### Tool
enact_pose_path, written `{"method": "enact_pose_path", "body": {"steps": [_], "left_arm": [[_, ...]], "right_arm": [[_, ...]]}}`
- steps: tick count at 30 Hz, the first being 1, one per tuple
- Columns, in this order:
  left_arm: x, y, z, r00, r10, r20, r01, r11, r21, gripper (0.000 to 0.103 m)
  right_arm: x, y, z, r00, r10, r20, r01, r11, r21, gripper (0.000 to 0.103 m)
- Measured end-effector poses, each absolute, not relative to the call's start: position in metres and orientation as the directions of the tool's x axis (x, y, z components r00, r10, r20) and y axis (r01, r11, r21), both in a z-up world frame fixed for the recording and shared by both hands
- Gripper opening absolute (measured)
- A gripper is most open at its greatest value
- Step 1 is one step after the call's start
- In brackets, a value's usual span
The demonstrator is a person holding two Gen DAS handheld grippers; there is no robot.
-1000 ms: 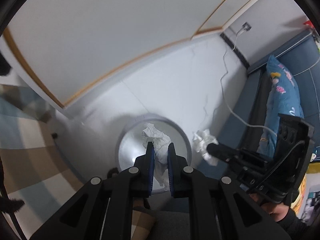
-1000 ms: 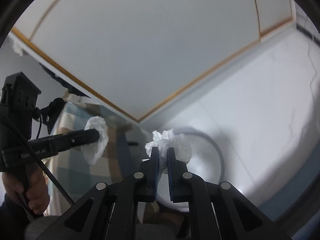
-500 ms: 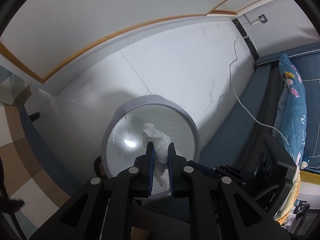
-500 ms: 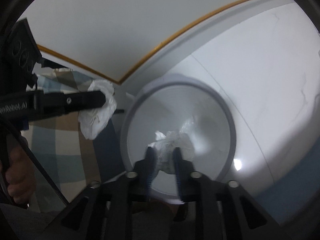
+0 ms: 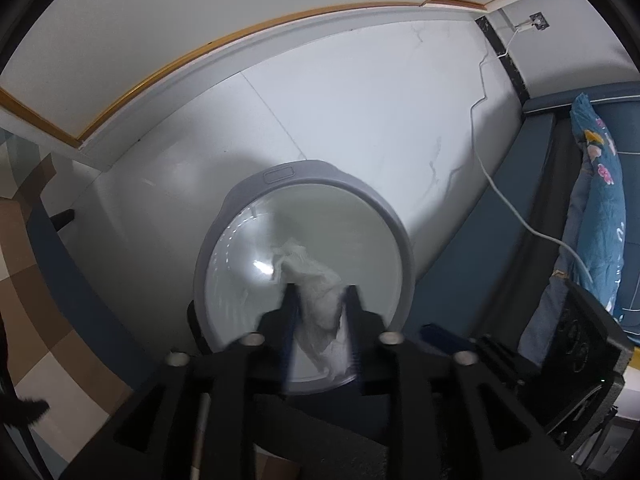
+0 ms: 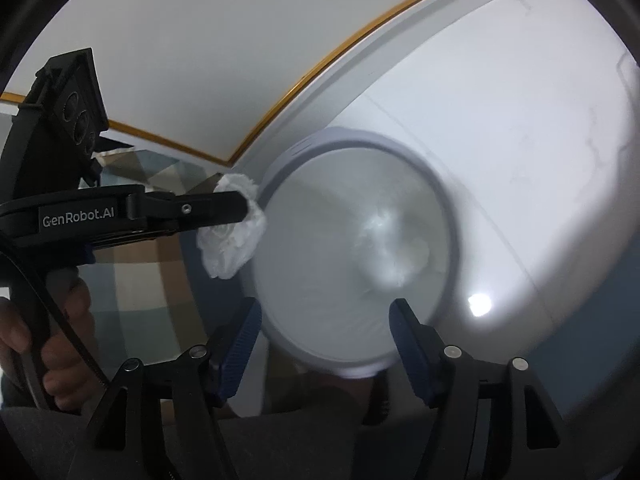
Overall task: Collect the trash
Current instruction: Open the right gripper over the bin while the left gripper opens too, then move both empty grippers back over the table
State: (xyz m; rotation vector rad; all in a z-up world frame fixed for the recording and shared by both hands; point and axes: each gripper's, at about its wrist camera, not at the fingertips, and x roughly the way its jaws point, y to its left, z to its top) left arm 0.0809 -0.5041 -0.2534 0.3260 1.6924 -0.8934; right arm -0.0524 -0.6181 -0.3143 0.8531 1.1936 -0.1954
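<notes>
A round grey-rimmed trash bin [image 5: 362,190] with a white liner stands on the white floor; it also shows in the right wrist view [image 6: 448,216]. My left gripper [image 5: 320,300] hovers over the bin's near edge, its blurred fingers parted a little around a crumpled white tissue [image 5: 320,300]. In the right wrist view that gripper [image 6: 236,210] holds the tissue [image 6: 234,240] at the bin's left rim. My right gripper [image 6: 325,316] is open and empty above the bin. A second crumpled tissue [image 6: 390,248], blurred, is inside the bin.
A blue sofa with a patterned blue cushion [image 5: 600,208] stands at the right. A white cable [image 5: 500,184] runs from a wall socket across the floor. A checked rug [image 5: 24,300] lies at the left. A white wall panel with gold trim [image 5: 224,46] is behind.
My right gripper opened and its tissue dropped into the bin. My left gripper moved further over the bin, and its fingers have spread slightly around its tissue.
</notes>
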Motion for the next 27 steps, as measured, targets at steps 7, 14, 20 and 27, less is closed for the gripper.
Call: {"method": "enact_pose_path", "body": {"steps": [7,14,20,27], "left_arm": [[0.075,-0.505,-0.242,-0.306,-0.239,-0.922,0.664,0.64,-0.386,0.061],[0.072,-0.492,-0.22,-0.217,-0.258,-0.941,0.691,0.641,-0.335,0.064],[0.074,-0.463,-0.182,-0.085,-0.324,-0.942,0.667,0.684,-0.295,0.064],[0.073,-0.42,-0.127,0.107,-0.383,-0.917,0.627,0.742,-0.237,0.064]], "right_arm": [[-0.069,-0.621,-0.305,0.401,0.225,-0.888,0.621,0.646,0.444,0.072],[-0.079,-0.623,-0.281,0.452,0.134,-0.882,0.639,0.641,0.424,0.074],[-0.083,-0.62,-0.256,0.474,0.08,-0.877,0.63,0.665,0.401,0.075],[-0.077,-0.608,-0.196,0.531,-0.023,-0.847,0.6,0.716,0.357,0.075]]}}
